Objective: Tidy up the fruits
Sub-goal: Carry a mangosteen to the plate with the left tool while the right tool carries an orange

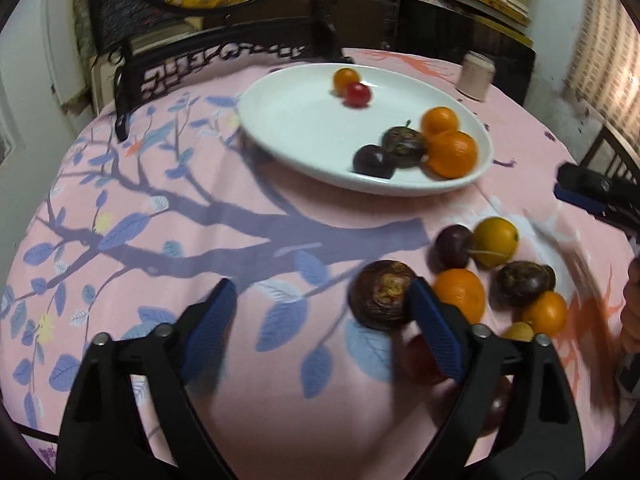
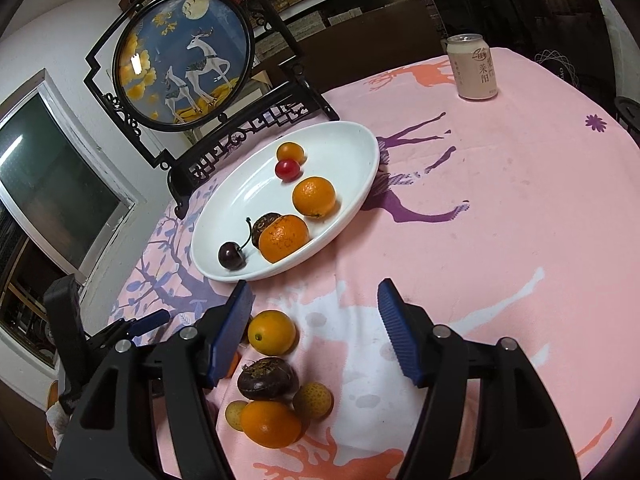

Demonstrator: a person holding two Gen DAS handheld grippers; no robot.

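Observation:
A white oval plate (image 1: 300, 120) (image 2: 240, 200) holds two oranges (image 2: 314, 196), a dark cherry (image 2: 232, 256), a brown fruit, a red cherry tomato (image 2: 288, 170) and a small orange one. Loose fruit lies on the pink cloth nearer me. My left gripper (image 1: 320, 292) stands open over the cloth. A dark brown fruit (image 1: 382, 300) lies just inside its right finger (image 1: 434, 332), with the other pad far from it. My right gripper (image 2: 316, 288) is open above the pile. A yellow-orange fruit (image 2: 272, 332) and another brown fruit (image 2: 268, 378) lie between its fingers, toward the left one.
A drink can (image 2: 476, 66) stands at the far right of the round table. A black-framed round deer screen (image 2: 184, 60) rises behind the plate. More oranges (image 1: 460, 294), a cherry (image 1: 454, 246) and small yellow fruit (image 2: 312, 400) crowd the pile. A person's hand (image 1: 632, 312) shows at the right edge.

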